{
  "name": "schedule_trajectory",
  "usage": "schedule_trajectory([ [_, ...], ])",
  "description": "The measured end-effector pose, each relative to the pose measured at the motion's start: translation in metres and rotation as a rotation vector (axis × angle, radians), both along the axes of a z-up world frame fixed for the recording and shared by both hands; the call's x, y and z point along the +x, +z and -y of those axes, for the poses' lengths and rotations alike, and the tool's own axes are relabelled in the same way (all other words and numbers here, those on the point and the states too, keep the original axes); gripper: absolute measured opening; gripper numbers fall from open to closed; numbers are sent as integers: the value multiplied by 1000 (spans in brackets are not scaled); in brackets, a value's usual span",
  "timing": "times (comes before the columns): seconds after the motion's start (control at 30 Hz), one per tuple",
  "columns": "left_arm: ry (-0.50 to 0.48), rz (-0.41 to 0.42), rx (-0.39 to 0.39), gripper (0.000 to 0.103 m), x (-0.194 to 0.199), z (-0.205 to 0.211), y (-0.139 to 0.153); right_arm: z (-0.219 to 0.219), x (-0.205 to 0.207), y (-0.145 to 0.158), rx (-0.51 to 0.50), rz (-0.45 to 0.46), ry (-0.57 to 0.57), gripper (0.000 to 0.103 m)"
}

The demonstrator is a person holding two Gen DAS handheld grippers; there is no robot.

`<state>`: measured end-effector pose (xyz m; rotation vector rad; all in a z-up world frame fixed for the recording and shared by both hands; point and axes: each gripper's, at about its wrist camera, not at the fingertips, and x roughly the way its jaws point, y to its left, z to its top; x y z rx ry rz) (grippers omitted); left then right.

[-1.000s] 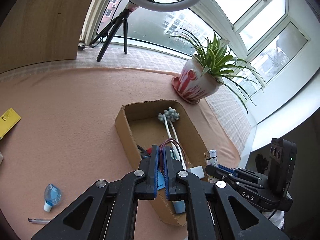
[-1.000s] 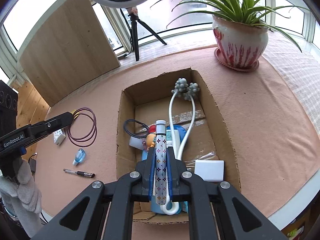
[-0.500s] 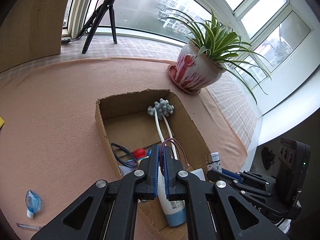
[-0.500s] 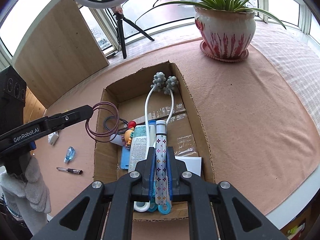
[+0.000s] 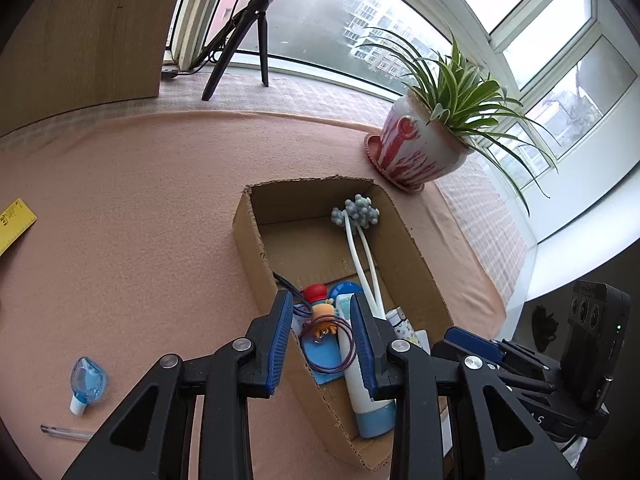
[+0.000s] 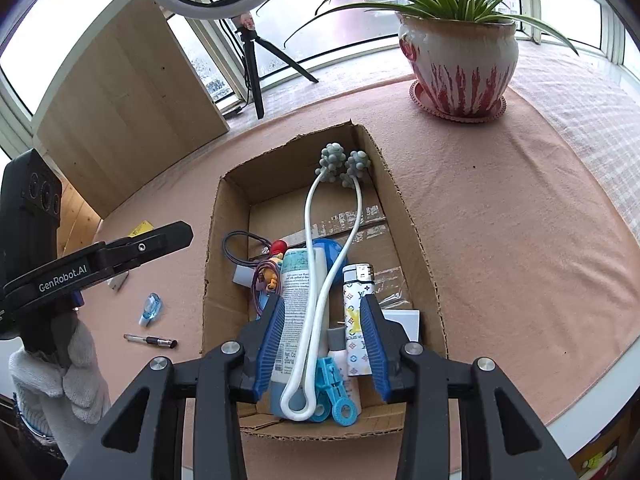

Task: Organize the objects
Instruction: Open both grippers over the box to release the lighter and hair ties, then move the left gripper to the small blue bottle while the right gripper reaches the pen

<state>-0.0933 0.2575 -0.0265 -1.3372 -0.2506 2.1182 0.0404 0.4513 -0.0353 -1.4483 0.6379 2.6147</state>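
A cardboard box (image 6: 404,216) (image 5: 248,236) stands on the pink cloth. My left gripper (image 5: 320,340) is open over its near left wall. A purple wire loop (image 5: 330,344) lies free in the box on a small toy figure (image 5: 322,314); the loop also shows in the right wrist view (image 6: 264,276). My right gripper (image 6: 322,344) is open over the box's near end. A patterned lighter (image 6: 354,312) lies free in the box beside a white and blue tube (image 6: 294,312) and a white massager (image 6: 320,280).
A red and white plant pot (image 6: 458,68) stands beyond the box. On the cloth left of the box lie a small blue bottle (image 5: 86,382), a pen (image 6: 150,341) and a yellow ruler (image 5: 14,220). A ring light tripod (image 6: 256,68) and a wooden panel (image 6: 120,92) stand behind.
Both grippers have opened. The purple wire loop left the left fingers and lies in the box. The patterned lighter left the right fingers and lies in the box.
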Motion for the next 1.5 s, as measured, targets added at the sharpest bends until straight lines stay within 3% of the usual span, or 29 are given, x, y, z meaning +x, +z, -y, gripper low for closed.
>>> schedule_trajectory([
  [0.1, 18, -9, -23, 32, 3, 16, 3, 8, -2, 2, 6, -4, 8, 36],
  [0.27, 52, -34, -74, 32, 11, 48, 7, 23, -6, 7, 16, -23, 13, 45],
  [0.4, 111, -36, -90, 42, 15, 85, 8, 37, -12, 8, 25, -29, 27, 48],
  [0.57, 201, -28, -107, 44, 17, 138, 6, 59, -23, 6, 11, -46, 74, 55],
  [0.7, 274, -2, -111, 49, 17, 181, -1, 80, -29, 4, 37, -62, 90, 56],
  [0.93, 345, 33, -136, 49, 19, 237, -18, 116, -45, 4, 52, -43, 159, 55],
  [1.2, 319, 91, -157, 49, 27, 252, -48, 153, -59, -11, -47, 22, 264, 56],
  [1.5, 218, 89, -168, 49, 18, 217, -61, 199, -63, -41, -19, 103, 384, 56],
])
